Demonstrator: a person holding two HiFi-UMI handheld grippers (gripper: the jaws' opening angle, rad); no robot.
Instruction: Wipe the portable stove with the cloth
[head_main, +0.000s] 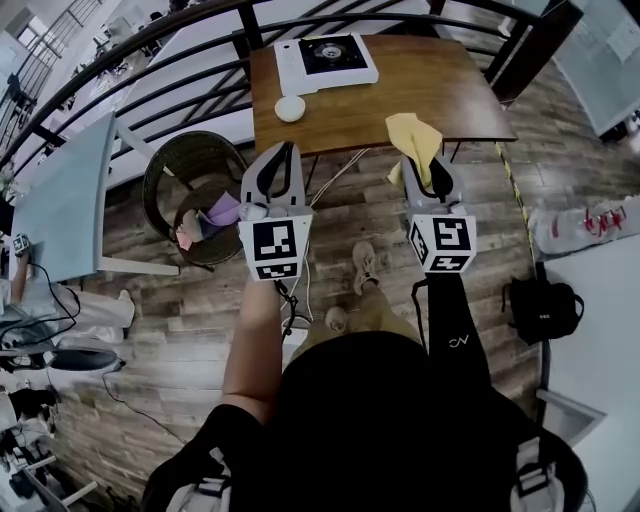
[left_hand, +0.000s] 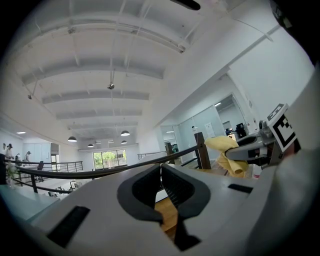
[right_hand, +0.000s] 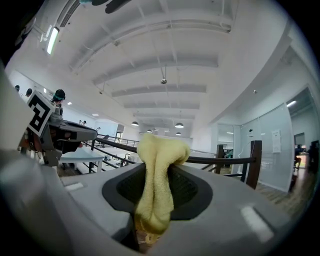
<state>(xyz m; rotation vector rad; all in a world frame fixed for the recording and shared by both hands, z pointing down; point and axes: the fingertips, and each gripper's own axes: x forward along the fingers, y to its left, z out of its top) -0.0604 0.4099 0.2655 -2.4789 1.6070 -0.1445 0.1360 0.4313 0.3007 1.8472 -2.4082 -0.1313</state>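
The portable stove (head_main: 325, 58), white with a black top, sits at the far left of a brown wooden table (head_main: 420, 95). My right gripper (head_main: 428, 168) is held up in front of the table's near edge, shut on a yellow cloth (head_main: 414, 138) that bunches above its jaws. In the right gripper view the cloth (right_hand: 158, 175) hangs pinched between the jaws of that gripper (right_hand: 159, 167). To the left, my left gripper (head_main: 288, 152) is also raised, its jaws together with nothing in them. The left gripper view shows its tips (left_hand: 161, 166) touching, and the cloth (left_hand: 227, 150) off to the right.
A small white round object (head_main: 290, 108) lies on the table near the stove. A dark wicker basket (head_main: 195, 170) with coloured scraps stands on the floor at left, beside a pale blue table (head_main: 65, 200). A black railing (head_main: 150, 70) curves behind. A black bag (head_main: 545, 305) lies at right.
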